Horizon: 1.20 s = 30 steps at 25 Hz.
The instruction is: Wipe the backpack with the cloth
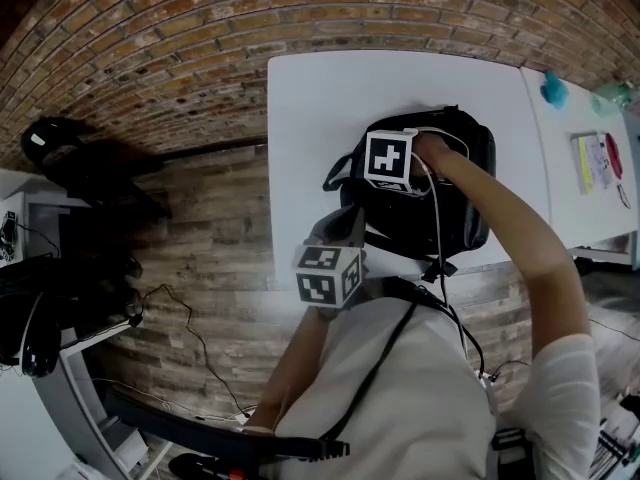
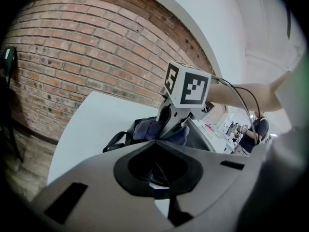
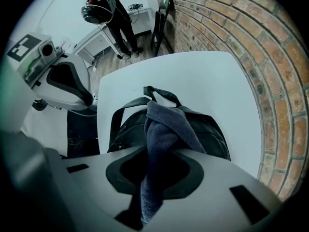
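A black backpack (image 1: 455, 203) lies on the white table (image 1: 310, 118). My right gripper (image 1: 388, 180) sits over its left part, shut on a dark blue-grey cloth (image 3: 164, 129). The cloth bunches out of the jaws and drapes onto the backpack (image 3: 212, 137). My left gripper (image 1: 348, 230) hovers near the table's front edge, a little short of the backpack. Its jaws (image 2: 155, 170) look shut with nothing between them. In the left gripper view the right gripper (image 2: 186, 88) and cloth (image 2: 150, 128) rest on the backpack (image 2: 120, 140).
A second white table (image 1: 575, 198) adjoins on the right, with a teal object (image 1: 553, 90) and yellow and pink items (image 1: 597, 160). Behind the tables is a brick wall (image 1: 150, 58). Black equipment (image 1: 60, 148) and cables are on the wooden floor to the left. A person (image 3: 108, 8) stands far off.
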Each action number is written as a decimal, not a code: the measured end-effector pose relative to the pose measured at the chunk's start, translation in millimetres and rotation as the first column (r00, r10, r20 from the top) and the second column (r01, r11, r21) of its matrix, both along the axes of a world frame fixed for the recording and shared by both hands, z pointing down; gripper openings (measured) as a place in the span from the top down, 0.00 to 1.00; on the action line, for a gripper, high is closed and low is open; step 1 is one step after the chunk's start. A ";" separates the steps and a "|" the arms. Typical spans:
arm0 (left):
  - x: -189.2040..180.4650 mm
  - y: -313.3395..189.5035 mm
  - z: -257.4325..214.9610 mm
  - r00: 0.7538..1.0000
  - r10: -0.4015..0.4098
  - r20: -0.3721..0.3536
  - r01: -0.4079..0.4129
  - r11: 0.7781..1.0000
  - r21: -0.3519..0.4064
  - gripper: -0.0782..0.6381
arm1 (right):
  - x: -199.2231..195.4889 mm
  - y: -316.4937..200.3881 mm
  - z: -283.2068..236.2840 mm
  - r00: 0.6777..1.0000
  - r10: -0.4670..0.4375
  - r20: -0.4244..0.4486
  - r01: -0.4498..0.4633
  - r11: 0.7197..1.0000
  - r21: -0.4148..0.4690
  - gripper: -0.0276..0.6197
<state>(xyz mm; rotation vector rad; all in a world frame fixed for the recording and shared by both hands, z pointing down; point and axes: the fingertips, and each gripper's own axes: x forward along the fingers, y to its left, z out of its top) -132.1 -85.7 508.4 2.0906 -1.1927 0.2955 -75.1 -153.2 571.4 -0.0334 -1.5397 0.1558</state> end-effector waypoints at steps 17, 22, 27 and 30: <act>-10.6 5.8 -5.5 0.999 -0.032 -0.011 0.033 0.999 0.022 0.89 | -9.5 54.5 1.3 0.994 -0.112 -0.015 0.110 0.991 -0.077 0.85; -15.1 8.4 -5.1 0.999 -0.042 -0.016 0.042 0.999 0.018 0.89 | -13.6 60.6 -2.1 0.990 -0.143 -0.015 0.142 0.987 -0.079 0.85; -18.6 10.6 -5.0 0.999 -0.043 -0.019 0.044 0.999 0.020 0.89 | -13.6 66.6 -4.2 0.987 -0.157 -0.023 0.155 0.985 -0.077 0.85; -22.3 10.5 -5.6 0.999 -0.043 -0.020 0.044 0.999 0.021 0.89 | -14.7 71.3 -6.5 0.987 -0.160 -0.022 0.158 0.984 -0.078 0.85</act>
